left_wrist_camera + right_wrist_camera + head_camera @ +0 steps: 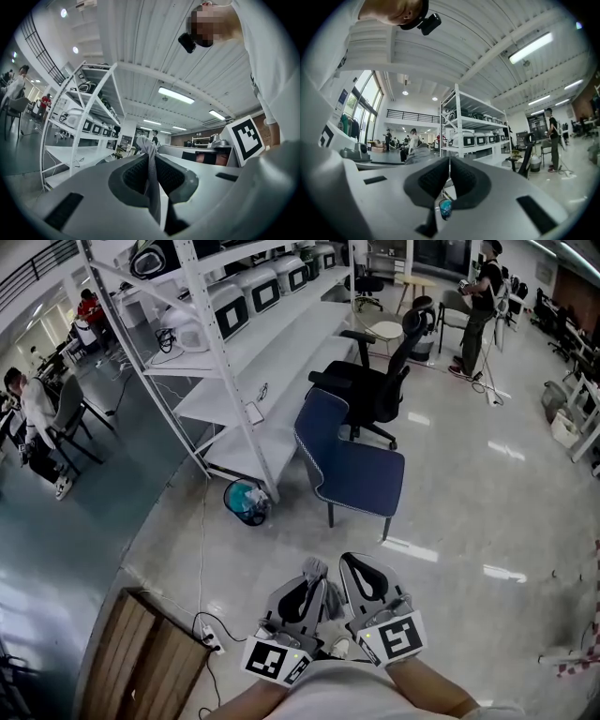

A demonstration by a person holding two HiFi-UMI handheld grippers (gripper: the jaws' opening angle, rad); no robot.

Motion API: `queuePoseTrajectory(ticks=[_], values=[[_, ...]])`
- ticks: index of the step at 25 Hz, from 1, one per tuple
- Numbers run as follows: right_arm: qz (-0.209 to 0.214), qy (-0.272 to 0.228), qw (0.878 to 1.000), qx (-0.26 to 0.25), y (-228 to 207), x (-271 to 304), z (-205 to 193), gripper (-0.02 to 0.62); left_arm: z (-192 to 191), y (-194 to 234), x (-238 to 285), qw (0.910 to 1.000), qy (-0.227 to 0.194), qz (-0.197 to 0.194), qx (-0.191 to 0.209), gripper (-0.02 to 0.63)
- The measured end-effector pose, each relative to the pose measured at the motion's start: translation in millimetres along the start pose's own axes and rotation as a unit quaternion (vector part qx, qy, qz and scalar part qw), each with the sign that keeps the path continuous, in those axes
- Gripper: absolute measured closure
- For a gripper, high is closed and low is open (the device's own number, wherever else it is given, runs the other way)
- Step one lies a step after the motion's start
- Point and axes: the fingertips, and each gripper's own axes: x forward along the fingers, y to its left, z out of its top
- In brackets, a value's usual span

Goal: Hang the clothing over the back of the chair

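Note:
A blue padded chair [352,470] stands on the glossy floor ahead of me, its back towards the shelving. Both grippers are held side by side low in the head view, pointing at it from well short of it. My left gripper [312,579] is shut on a fold of grey clothing [315,567]. In the left gripper view the cloth [151,154] is pinched between the dark pads and sticks up past the tips. My right gripper [350,564] has its pads [461,176] closed together, with nothing that I can make out between them. The grey cloth [417,153] shows to its left.
A black office chair [375,381] stands right behind the blue one. A long white shelving rack [234,352] runs along the left, with a teal bin [246,501] at its foot. A wooden panel [141,652] and a power strip [212,640] lie at lower left. People stand far off.

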Motion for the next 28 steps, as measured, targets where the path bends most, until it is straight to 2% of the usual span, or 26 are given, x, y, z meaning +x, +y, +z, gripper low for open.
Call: queuePoseTrajectory(ticks=[7, 11, 18, 28], values=[[-0.014, 0.023, 0.999, -0.028, -7.5, 32.7, -4.6, 0.577, 2.5, 32.9, 25.3, 0.9999, 0.002, -0.010, -0.013, 0.574], [-0.016, 0.031, 0.999, -0.019, -6.6, 60.5, -10.4, 0.577, 1.2, 61.8, 38.6, 0.9994, 0.010, -0.012, -0.032, 0.574], [-0.018, 0.042, 0.999, -0.025, -2.4, 121.1, -14.5, 0.577, 11.9, 119.3, 62.1, 0.9991, 0.010, -0.018, -0.038, 0.574], [-0.044, 0.055, 0.997, -0.040, 2.2, 199.8, -10.5, 0.577, 27.7, 192.9, 90.9, 0.9973, 0.005, -0.055, -0.048, 0.574]])
